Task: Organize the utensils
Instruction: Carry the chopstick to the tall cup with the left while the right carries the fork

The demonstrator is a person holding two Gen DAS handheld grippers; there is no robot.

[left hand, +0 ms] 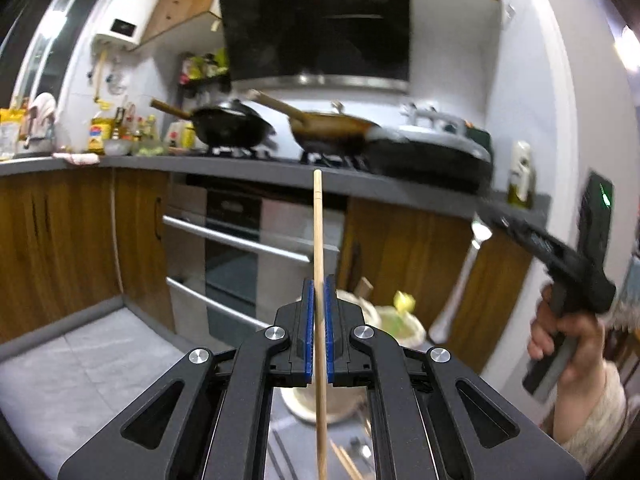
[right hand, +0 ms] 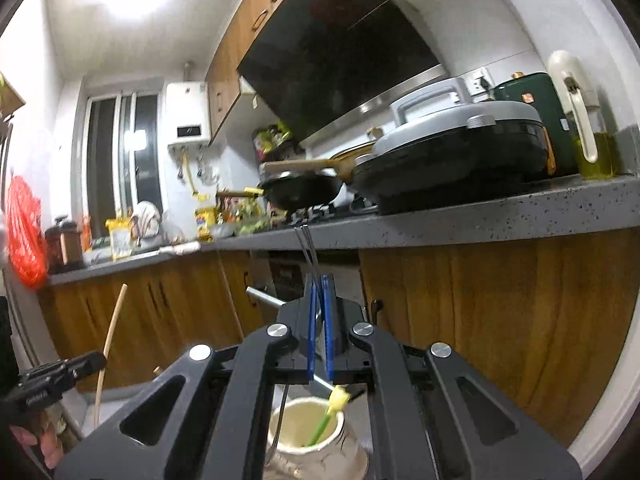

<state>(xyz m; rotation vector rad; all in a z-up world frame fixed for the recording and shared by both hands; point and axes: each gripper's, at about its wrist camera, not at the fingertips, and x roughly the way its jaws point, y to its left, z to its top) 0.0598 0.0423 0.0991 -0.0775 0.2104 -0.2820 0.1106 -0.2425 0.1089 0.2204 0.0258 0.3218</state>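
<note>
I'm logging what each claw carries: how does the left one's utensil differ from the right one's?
The left claw grips a wooden chopstick, pale tan; the right claw grips a metal fork, silvery. The chopstick is one plain straight stick; the fork ends in thin tines. Both stick up past shut claws.

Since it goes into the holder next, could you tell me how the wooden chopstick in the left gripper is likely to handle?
The wooden chopstick looks thin and straight, so probably stiff and light. The left gripper pinches it partway along, with a long end sticking out, so it may pivot if bumped. It looks round, so likely rolls if laid down.
</note>
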